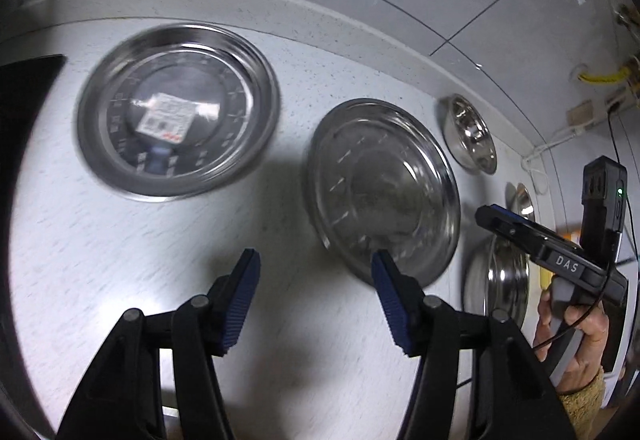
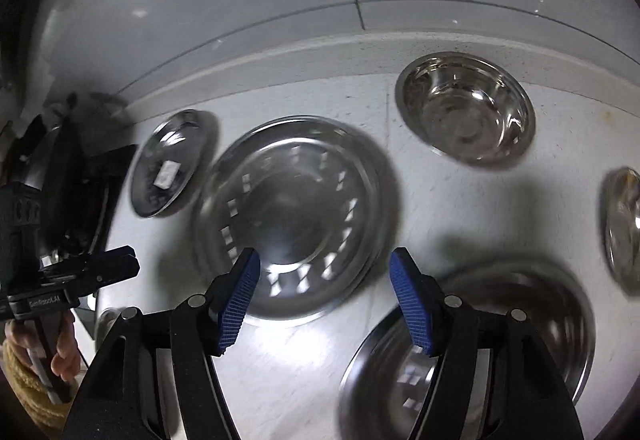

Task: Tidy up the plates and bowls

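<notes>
left gripper (image 1: 316, 266) spread, empty, above counter (image 1: 120, 260) | right gripper (image 2: 325, 266) spread, empty | middle plate (image 2: 296, 215) at its 12 o'clock | labelled plate (image 1: 176, 111) at 10 | bowl (image 2: 466, 107) at 1 | near plate (image 2: 500, 340) at 4

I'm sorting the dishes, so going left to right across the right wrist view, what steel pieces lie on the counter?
Plate with a sticker → big plate → deep bowl → dish at the right edge.
</notes>
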Tool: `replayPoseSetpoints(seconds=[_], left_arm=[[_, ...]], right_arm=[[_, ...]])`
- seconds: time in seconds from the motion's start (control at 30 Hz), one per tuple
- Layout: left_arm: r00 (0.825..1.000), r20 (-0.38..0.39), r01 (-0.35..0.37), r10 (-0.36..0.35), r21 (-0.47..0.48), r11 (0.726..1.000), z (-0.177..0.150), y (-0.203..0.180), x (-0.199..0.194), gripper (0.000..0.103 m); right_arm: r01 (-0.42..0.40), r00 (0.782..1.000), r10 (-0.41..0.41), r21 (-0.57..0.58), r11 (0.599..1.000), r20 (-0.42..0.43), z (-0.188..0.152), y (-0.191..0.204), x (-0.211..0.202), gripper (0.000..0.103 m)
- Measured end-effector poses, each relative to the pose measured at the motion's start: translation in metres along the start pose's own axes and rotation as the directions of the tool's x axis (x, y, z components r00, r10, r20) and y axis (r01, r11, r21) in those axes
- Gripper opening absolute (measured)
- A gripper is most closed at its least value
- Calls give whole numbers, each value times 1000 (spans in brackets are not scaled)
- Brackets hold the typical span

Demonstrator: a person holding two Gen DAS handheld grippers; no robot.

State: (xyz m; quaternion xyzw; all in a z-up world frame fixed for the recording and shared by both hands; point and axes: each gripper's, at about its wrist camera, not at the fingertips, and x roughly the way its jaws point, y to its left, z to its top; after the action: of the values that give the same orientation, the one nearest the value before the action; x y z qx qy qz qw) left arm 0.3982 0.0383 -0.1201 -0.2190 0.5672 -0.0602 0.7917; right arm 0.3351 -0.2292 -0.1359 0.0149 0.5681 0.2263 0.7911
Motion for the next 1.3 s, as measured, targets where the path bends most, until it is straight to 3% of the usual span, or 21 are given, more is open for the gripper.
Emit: replayPoseSetpoints(seconds=[0.37,0.5,0.6,0.67,0.73,0.97,1.3], left_arm=[[999,-25,-35,34,-52,998,18,-3,49,54],[1000,-7,-30,29,-60,998,23,-4,53,52],[1000,-13,-28,28,-52,998,26,-5,56,35],[999,-23,-29,28,-48,998,27,-4,58,19],[999,-36,-29,27,-50,998,28,-5,61,12],[999,-24,-28,27,-50,998,24,-2,54,8],[999,34,-1,3,-47,999,-2,-2,-4,8]], right_arm=[[16,995,-16,-1,1000,-96,31,-16,49,61],[10,993,-10,1,1000,-115,33,-21,57,44],[19,992,-20,-13,1000,-125,33,-21,62,23],[31,992,-34,-25,999,-122,33,-21,64,17],[41,992,-45,-38,998,-114,31,-20,65,10],[67,994,-74,-82,994,-85,31,-12,62,10],[47,999,-49,-101,994,-15,22,12,21,10]])
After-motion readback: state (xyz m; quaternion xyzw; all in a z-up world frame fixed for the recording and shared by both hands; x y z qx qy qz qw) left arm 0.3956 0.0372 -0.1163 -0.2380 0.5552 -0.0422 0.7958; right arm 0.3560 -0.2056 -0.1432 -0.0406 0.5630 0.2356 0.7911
